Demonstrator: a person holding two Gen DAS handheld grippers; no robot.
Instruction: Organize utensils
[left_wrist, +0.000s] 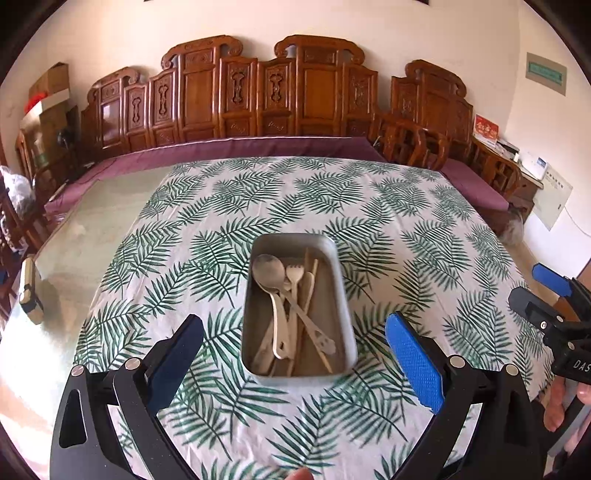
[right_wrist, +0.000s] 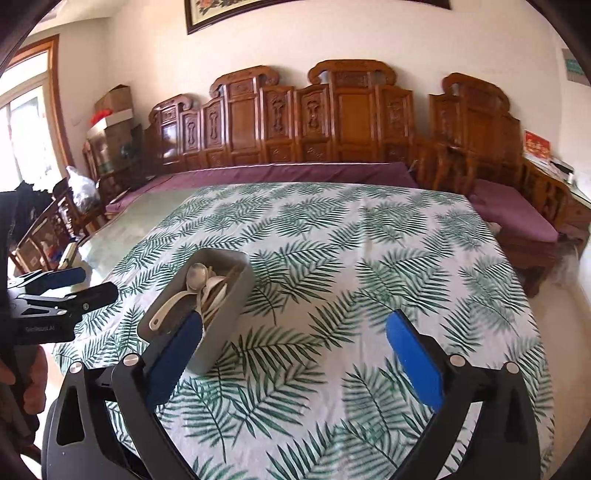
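Observation:
A grey rectangular tray (left_wrist: 346, 314) sits in the middle of the leaf-print tablecloth (left_wrist: 406, 229). Inside lie a metal spoon (left_wrist: 269, 273), a cream plastic fork (left_wrist: 295, 275), a cream spoon (left_wrist: 279, 332) and wooden chopsticks (left_wrist: 313, 271), crossed over each other. My left gripper (left_wrist: 294, 319) hovers open above the tray's near end, with nothing between its pads. In the right wrist view the tray (right_wrist: 229, 314) lies to the left, and the left finger of my open, empty right gripper (right_wrist: 295, 316) overlaps its near wall. Each gripper shows in the other's view: right gripper (left_wrist: 546, 295), left gripper (right_wrist: 62, 291).
Bare glass tabletop (left_wrist: 96, 236) lies left of the cloth, with a small block (left_wrist: 29, 291) at its left edge. A carved wooden bench (left_wrist: 258, 92) with a purple cushion runs behind the table. Wooden chairs (left_wrist: 410, 142) stand at the back right. A hand (left_wrist: 554, 406) holds the right gripper.

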